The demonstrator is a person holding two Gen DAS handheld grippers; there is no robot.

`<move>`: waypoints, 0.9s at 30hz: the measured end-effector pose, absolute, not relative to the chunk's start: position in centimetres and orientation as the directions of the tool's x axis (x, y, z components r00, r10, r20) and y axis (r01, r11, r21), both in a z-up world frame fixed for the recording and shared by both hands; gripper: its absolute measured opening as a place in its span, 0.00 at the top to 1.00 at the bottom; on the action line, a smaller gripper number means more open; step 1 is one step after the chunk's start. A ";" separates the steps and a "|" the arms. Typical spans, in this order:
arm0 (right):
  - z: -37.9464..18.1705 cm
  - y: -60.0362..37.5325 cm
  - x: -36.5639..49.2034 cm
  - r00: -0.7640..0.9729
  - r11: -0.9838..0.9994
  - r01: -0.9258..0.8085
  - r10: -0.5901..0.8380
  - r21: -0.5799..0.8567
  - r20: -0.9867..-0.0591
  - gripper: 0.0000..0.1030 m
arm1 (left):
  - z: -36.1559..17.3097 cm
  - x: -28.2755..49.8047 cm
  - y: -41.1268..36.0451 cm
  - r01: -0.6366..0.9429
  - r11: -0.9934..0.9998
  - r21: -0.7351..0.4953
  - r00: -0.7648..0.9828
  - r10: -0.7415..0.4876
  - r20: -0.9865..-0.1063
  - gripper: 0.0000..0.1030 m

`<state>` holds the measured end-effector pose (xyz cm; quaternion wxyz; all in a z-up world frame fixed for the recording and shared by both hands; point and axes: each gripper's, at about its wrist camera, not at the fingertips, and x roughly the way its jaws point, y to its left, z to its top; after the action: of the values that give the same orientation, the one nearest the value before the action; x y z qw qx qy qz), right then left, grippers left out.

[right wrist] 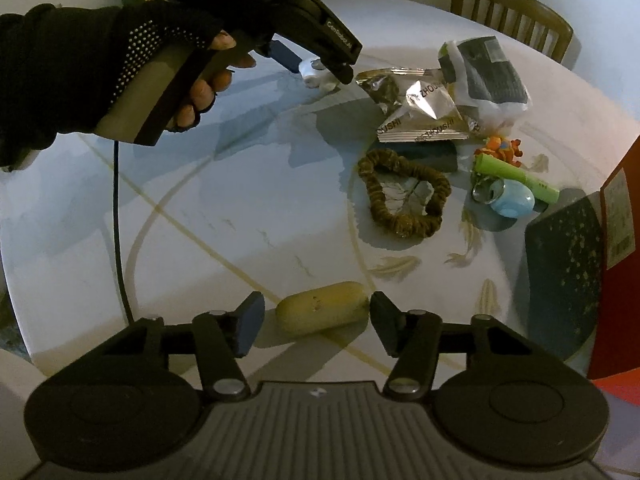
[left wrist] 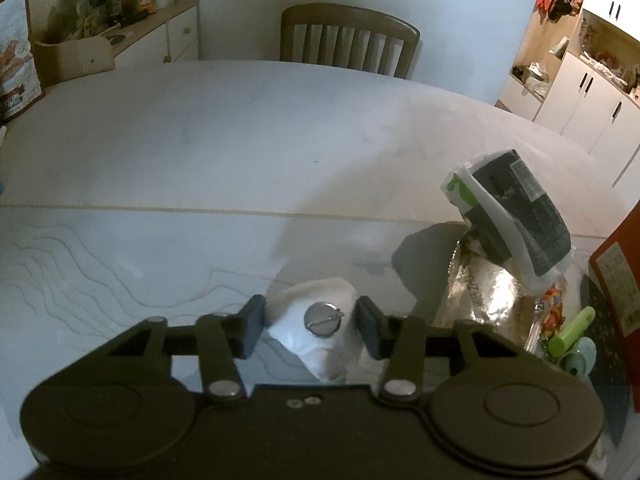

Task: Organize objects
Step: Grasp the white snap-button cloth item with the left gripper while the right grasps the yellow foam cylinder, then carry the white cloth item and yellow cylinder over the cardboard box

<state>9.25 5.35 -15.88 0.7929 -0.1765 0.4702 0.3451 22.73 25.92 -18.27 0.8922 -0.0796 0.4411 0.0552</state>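
Ahead, left wrist view: a bagged dark box (left wrist: 516,216) and crinkled foil packet (left wrist: 480,296) crowd the counter's (left wrist: 240,128) right edge. Left hand-held gripper (left wrist: 311,326) released, jaws wide, straddling a soft white pouch (left wrist: 320,320) with a round metal cap. Right wrist view: right hand-held gripper (right wrist: 318,320) released around a smooth tan oblong case (right wrist: 322,307) near the counter's near edge; a fuzzy brown scrunchie (right wrist: 402,200) lies beyond.
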 end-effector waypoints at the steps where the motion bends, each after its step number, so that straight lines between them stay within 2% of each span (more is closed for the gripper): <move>1: -15.9 5.3 9.2 0.323 0.701 -0.713 0.378 0.040 -0.868 0.50 | -18.3 22.7 26.0 -0.170 0.981 -0.096 0.605 0.027 -0.796 0.54; 13: -14.2 4.0 9.1 0.357 0.717 -0.696 0.400 0.045 -0.844 0.51 | -14.9 21.4 25.3 -0.155 0.972 -0.176 0.633 -0.039 -0.773 0.55; 27: -8.8 -1.5 9.8 0.467 0.775 -0.628 0.448 0.070 -0.762 0.51 | -8.4 18.3 19.3 -0.036 0.980 -0.197 0.683 -0.120 -0.720 0.55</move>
<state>9.78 -1.50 -8.82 0.8493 -0.1106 0.4074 0.3169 18.27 19.26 -8.42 0.9122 -0.0978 0.3972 -0.0230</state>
